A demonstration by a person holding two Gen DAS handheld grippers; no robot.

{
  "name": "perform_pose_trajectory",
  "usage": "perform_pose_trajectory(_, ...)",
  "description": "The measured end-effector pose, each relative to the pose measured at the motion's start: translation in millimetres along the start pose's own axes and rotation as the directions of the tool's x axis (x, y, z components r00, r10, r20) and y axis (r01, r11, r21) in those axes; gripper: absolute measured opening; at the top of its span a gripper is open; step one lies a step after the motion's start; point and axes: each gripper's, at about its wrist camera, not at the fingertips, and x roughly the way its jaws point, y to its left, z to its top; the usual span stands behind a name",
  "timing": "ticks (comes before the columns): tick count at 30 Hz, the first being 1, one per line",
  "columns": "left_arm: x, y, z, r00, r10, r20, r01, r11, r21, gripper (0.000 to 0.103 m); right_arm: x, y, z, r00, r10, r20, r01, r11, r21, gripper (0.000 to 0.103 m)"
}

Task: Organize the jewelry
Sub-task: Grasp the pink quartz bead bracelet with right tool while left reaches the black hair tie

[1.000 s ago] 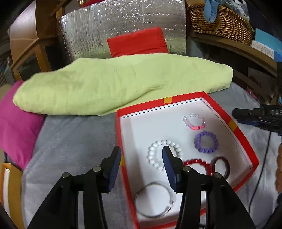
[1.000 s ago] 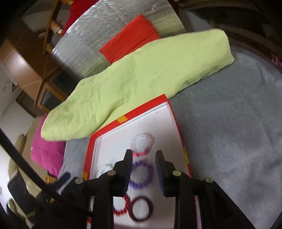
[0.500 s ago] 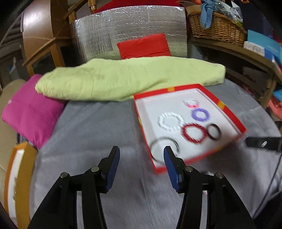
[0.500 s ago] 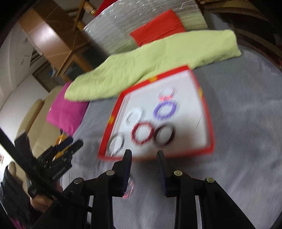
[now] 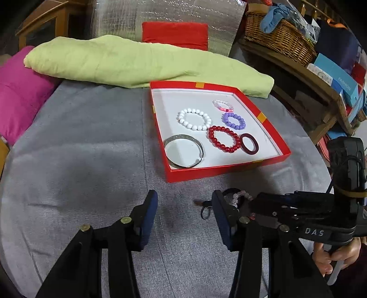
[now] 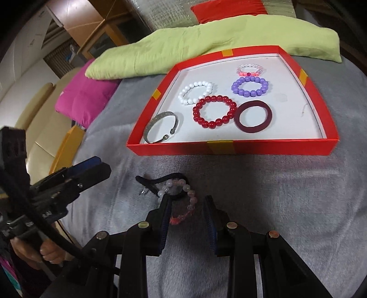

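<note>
- Six bracelets lie inside the shallow red cardboard box lid with white floor [image 6: 231,146]; one more piece lies outside it on the grey plush cloth [image 6: 286,194].
- Surroundings: a long pale-green folded cloth [image 5: 137,64] lies just behind the lid; a magenta cushion [image 5: 16,96] sits at the far left; a red cushion [image 5: 175,34] leans on a silver quilted sheet [image 5: 160,13]; a wicker basket [image 5: 278,39] stands on a wooden shelf at the right.
- Lid contents, none stacked: white bead bracelet [image 6: 195,92]; clear-and-pink bead bracelet [image 6: 250,70] at the far side; purple bead bracelet [image 6: 250,87]; red bead bracelet [image 6: 214,112], touching the flat maroon ring bangle [image 6: 253,117]; open silver cuff bangle [image 6: 161,130] at the near left corner, its gap turned to the near wall.
- Outside the lid: a pale pink bead bracelet tangled with a black cord [image 6: 176,188], on the cloth near the lid's front wall; the cord's loose end trails left.
- Right gripper [image 6: 187,213]: jaws apart, straddling the near side of the pink bracelet; the left finger covers part of it.
- Left gripper [image 5: 184,211]: jaws wide apart over bare cloth, holding nothing; its right finger hides part of the tangle.
</note>
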Motion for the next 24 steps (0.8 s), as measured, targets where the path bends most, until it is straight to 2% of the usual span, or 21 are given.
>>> perform_pose_trajectory(4,4,0,-2,1.0,-0.022,-0.022,0.022,1.0,-0.005,0.042,8,6,0,1.0,-0.019,-0.012,0.019,0.999,-0.046,0.03)
perform_pose_trajectory(6,6,0,-2,0.999,-0.036,-0.034,0.035,0.999,-0.006,0.04,9,12,-2,0.998,-0.057,0.001,0.057,0.994,-0.093,0.019)
perform_pose_trajectory(7,7,-1,-3,0.998,-0.041,-0.039,0.041,0.999,-0.008,0.04,10,15,-3,0.997,-0.08,0.005,0.08,0.99,-0.116,0.009)
perform_pose_trajectory(13,15,-9,-3,0.996,-0.053,-0.065,0.053,0.999,-0.003,0.04,-2,8,-2,0.994,-0.101,0.048,0.105,0.989,-0.105,0.008)
perform_pose_trajectory(20,29,-34,-1,0.995,-0.059,-0.079,0.064,0.996,0.055,0.04,-13,-23,-1,0.984,-0.166,0.064,0.167,0.986,-0.015,0.008)
perform_pose_trajectory(22,34,-40,-2,0.995,-0.053,-0.085,0.059,0.996,0.071,0.031,-12,-29,-4,0.979,-0.195,0.055,0.196,0.981,-0.01,0.008)
perform_pose_trajectory(24,37,-46,-3,0.996,-0.036,-0.086,0.045,0.994,0.101,0.013,-15,-30,-7,0.977,-0.202,0.067,0.202,0.979,-0.005,0.008)
